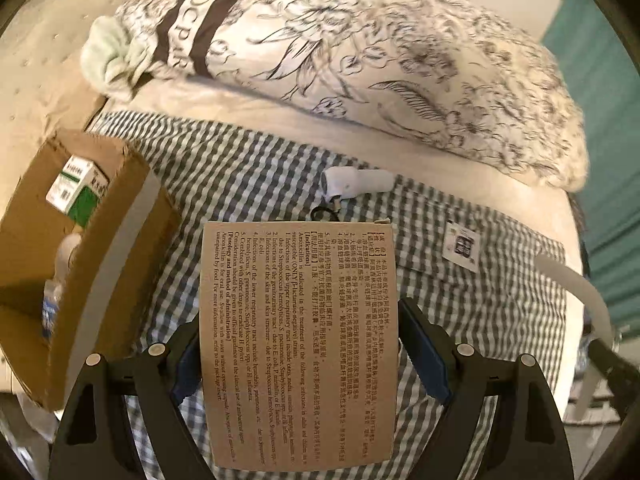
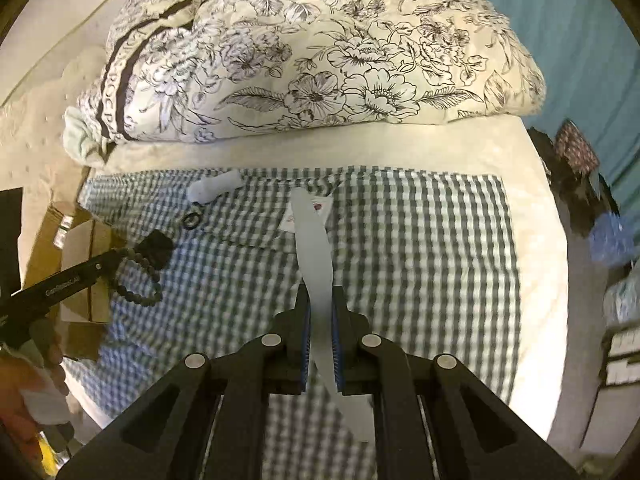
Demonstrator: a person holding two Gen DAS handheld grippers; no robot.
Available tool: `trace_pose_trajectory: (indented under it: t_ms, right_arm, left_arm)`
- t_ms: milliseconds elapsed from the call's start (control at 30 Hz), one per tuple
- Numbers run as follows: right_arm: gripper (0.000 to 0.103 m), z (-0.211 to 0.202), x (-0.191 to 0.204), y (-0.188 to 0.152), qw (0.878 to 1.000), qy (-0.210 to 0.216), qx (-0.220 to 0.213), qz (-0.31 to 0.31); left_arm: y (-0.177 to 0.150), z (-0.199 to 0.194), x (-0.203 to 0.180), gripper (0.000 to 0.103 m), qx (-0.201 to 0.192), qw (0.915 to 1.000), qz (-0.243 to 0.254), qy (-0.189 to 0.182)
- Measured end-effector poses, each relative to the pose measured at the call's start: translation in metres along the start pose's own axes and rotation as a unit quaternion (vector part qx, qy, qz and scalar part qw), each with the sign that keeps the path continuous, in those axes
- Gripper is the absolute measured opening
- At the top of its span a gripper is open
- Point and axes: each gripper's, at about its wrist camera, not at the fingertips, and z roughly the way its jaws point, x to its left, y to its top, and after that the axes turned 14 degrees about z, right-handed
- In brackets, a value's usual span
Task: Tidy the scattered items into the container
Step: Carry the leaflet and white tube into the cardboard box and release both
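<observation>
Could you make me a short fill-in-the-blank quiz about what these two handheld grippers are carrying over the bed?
1. The left gripper holds a flat brown ____ printed with text.
2. The right gripper is shut on a pale ____.
3. The cardboard box already contains a green-and-white ____.
4. The cloth below is ____-patterned.

Missing words: carton; strip; packet; checked

A bedroom in a home is shown — a bed point(image 2: 532, 216) is spread with a checked cloth point(image 2: 420, 248), a floral duvet point(image 2: 360, 52) is bundled at its far side, and a teal curtain point(image 2: 568, 20) is seen behind.
</observation>
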Motion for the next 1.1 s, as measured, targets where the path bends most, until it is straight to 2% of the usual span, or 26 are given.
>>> trace_pose_trajectory:
  t_ms: [300, 400, 500, 733, 1100]
  right_arm:
    - [0.009, -0.023, 0.071, -0.032, 1.0, -0.001, -0.011, 0.025]
    - [0.009, -0.028, 0.094, -0.038, 0.999, 0.004, -0.012, 0.038]
    - [0.009, -0.031, 0.114, -0.044, 1.0, 0.004, -0.01, 0.023]
    - [0.009, -0.042, 0.131, -0.044, 1.0, 0.006, -0.008, -0.013]
    - [0.009, -0.047, 0.153, -0.02, 0.995, 0.052, 0.0, -0.087]
  left_arm:
    - [0.01, -0.027, 0.023, 0.087, -0.01, 0.9947, 0.098, -0.03]
    - [0.016, -0.036, 0.027, 0.087, -0.017, 0.9919, 0.121, -0.033]
    - [0.018, -0.044, 0.028, 0.087, -0.026, 0.9901, 0.134, -0.035]
    - [0.02, -0.051, 0.032, 0.087, -0.023, 0.992, 0.117, -0.041]
    - [0.025, -0.099, 0.067, 0.087, -0.052, 0.9978, 0.041, 0.004]
